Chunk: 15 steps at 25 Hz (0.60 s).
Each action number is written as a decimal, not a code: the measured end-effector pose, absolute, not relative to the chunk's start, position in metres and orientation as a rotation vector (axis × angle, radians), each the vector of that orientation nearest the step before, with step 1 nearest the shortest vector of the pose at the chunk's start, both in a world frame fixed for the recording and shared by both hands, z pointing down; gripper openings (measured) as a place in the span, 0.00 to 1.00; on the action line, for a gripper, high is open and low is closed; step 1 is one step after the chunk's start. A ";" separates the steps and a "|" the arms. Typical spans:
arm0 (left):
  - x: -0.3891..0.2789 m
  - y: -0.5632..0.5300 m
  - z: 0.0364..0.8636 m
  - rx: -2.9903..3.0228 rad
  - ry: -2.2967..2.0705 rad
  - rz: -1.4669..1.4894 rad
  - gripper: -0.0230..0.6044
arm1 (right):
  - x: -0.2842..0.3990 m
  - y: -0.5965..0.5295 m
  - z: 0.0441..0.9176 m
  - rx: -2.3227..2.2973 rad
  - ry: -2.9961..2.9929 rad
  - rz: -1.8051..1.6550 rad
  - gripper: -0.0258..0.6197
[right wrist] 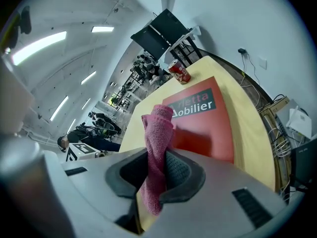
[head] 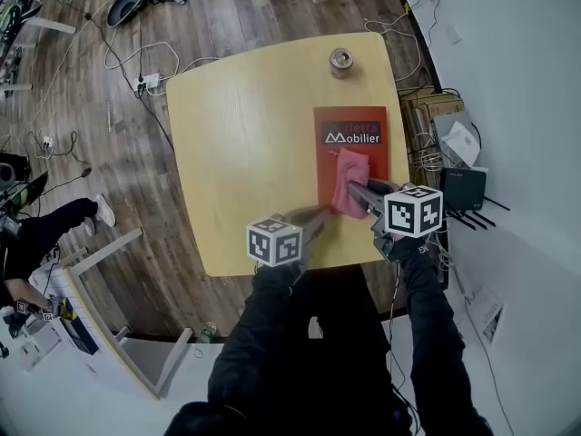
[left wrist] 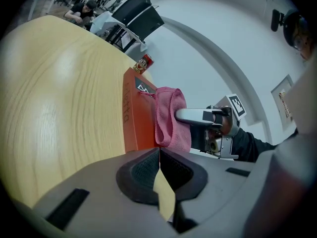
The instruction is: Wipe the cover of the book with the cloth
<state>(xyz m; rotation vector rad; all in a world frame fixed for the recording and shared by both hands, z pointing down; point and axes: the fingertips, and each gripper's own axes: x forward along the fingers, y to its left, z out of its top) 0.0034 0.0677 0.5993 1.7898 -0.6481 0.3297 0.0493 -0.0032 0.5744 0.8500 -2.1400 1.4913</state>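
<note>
1. Head view: the book (head: 368, 160) lies flat on the right side of the table (head: 236, 143), red cover up. A can (head: 341, 60) stands beyond it, well apart.
2. The right gripper (head: 361, 189) is over the near half of the cover. In the right gripper view its jaws are clamped on the pink cloth (right wrist: 157, 133), which is bunched into a wad. The cloth's free end lies on the cover just below the title label.
3. In the left gripper view the left gripper (left wrist: 159, 152) has its jaws pressed together w/ nothing btw them. The tips sit at the book's near-left corner; can't tell if they touch it or are just beside it.
4. Step in hand, as I read it: a wiping stroke, approx mid-cover. Far half and label area prob. not covered yet.
5. To do it well:
   - Tilt the right gripper down so the cloth, not the metal jaw tips, bears on the cover.
   - Use light, even pressure and long straight strokes along the book's length, overlapping, edge to edge.
6. The wad is narrow, so each pass cleans a thin strip and more passes are needed. Hold the pinch tight, since a dragged cloth can pull out.
7. The book may slide on the smooth wood. Press the left gripper's tips on the near corner or edge to pin it, and stroke toward that anchor, not away from it.
8. Stay short of the can on far strokes.
</note>
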 end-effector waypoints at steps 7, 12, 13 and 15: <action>-0.021 0.070 0.605 1.764 -0.688 0.336 0.09 | 0.019 0.010 0.579 0.766 -2.147 1.515 0.16; -0.040 0.069 0.608 1.742 -0.720 0.330 0.09 | 0.002 0.019 0.586 0.723 -2.126 1.524 0.16; -0.043 0.069 0.609 1.739 -0.724 0.330 0.09 | 0.000 0.021 0.589 0.718 -2.118 1.522 0.16; -0.047 0.068 0.611 1.737 -0.729 0.333 0.09 | 0.000 0.025 0.593 0.718 -2.104 1.517 0.16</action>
